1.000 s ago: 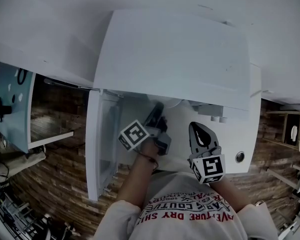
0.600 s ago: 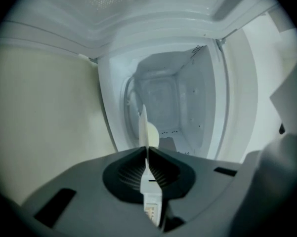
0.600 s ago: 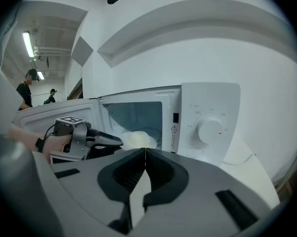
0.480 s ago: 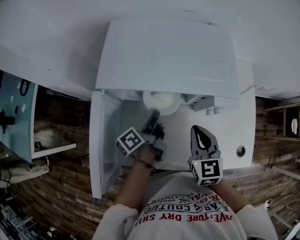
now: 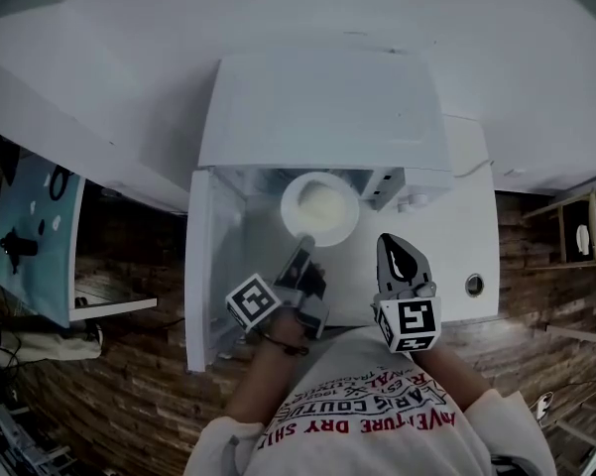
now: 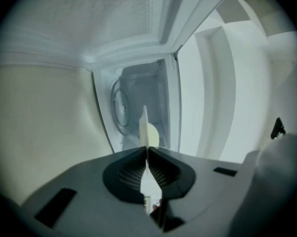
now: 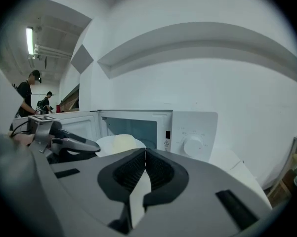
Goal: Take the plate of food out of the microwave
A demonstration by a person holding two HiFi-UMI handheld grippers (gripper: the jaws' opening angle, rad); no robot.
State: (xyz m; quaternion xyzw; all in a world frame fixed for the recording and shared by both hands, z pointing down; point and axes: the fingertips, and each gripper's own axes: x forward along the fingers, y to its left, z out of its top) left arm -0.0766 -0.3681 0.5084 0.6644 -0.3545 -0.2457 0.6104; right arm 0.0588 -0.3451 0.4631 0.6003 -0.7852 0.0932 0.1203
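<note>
A white plate (image 5: 320, 207) with pale food hangs level just in front of the open white microwave (image 5: 322, 107). My left gripper (image 5: 303, 243) is shut on the plate's near rim. In the left gripper view the plate (image 6: 149, 132) shows edge-on between the closed jaws of the left gripper (image 6: 147, 151), with the lit cavity (image 6: 138, 95) behind it. My right gripper (image 5: 392, 242) hovers shut and empty to the right of the plate, over the counter. In the right gripper view the plate (image 7: 119, 143) sits left of my right gripper (image 7: 145, 153), with the left gripper (image 7: 74, 144) holding it.
The microwave door (image 5: 206, 266) stands swung open on the left. The control panel with its dial (image 7: 194, 144) is on the right of the opening. A white counter (image 5: 461, 241) carries the microwave, with wooden flooring around it. People (image 7: 27, 95) stand far off at the left.
The plate has come out from under the microwave's top edge toward me, held by the left gripper. Both grippers have drawn back and risen a little.
</note>
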